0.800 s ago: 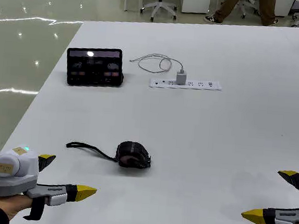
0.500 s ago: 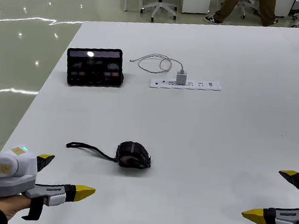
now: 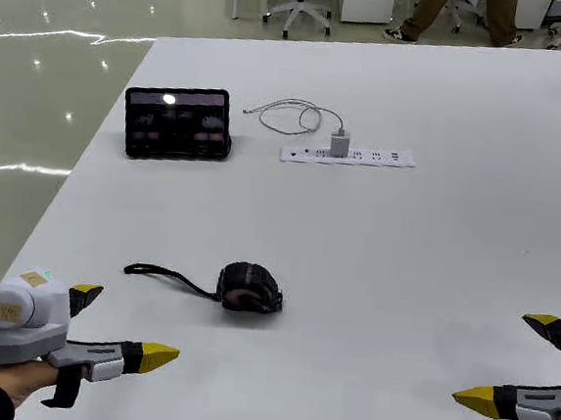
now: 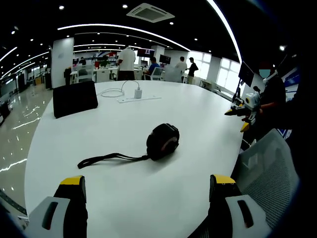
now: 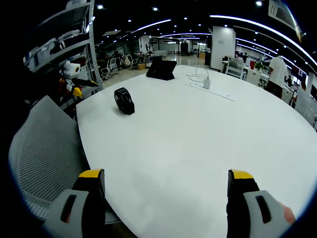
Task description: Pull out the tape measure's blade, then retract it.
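The white table [image 3: 433, 263] takes up most of the head view, running from the bottom edge to the upper right. Toward its upper left stands a dark tablet [image 3: 177, 123]. Just right of that, at upper centre, lies a white power strip [image 3: 349, 157] with a charger plugged in.

My left gripper [image 3: 123, 325] sits at the lower left corner and my right gripper [image 3: 506, 359] at the lower right edge. Both have their jaws spread wide with nothing between them.

The tape measure [image 3: 249, 288] lies on the table, left of centre and low in the frame. It is well apart from both grippers and nearer my left. Its black wrist strap [image 3: 162, 276] trails off to the left. The blade looks fully wound in, and I can't make out its hook end from here.

I judge the job not yet begun, so the step in hand is the approach. I'd bring the left jaws across the case's broad body and pin it firmly, keeping off the strap. Then I'd find the hook with the right jaws and pinch only the tip, so the blade draws straight and doesn't kink.
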`<state>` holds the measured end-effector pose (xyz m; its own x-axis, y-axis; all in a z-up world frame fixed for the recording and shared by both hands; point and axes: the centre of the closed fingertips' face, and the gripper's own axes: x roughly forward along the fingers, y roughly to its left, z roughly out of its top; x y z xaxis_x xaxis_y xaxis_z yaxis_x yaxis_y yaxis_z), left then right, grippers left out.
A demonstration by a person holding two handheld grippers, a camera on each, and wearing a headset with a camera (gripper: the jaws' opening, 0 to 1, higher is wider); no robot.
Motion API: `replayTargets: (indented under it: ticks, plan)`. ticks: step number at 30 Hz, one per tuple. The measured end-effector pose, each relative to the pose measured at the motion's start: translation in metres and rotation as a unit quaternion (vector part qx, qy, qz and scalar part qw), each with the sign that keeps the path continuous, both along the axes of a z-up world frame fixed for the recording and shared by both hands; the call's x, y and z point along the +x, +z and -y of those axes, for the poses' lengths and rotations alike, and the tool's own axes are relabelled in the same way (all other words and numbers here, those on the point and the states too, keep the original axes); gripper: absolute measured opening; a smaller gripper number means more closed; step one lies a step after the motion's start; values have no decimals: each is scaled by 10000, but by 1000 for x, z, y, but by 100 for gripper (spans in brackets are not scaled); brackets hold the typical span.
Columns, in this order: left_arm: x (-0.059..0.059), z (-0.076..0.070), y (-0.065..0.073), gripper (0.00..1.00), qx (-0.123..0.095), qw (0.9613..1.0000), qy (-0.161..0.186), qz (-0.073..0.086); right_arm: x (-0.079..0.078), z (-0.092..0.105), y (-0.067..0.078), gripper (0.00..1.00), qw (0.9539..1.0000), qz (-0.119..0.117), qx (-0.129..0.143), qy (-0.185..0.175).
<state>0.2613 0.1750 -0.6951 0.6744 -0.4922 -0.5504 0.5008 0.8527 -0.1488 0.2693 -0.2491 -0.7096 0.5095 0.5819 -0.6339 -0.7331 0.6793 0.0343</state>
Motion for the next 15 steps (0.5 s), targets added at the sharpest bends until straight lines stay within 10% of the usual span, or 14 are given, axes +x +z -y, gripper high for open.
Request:
replayTargets:
  ticks: [15]
  plan:
    - [2, 6, 0, 100, -18, 10000, -60, 15, 8, 12, 3, 100, 9997, 167, -11, -166]
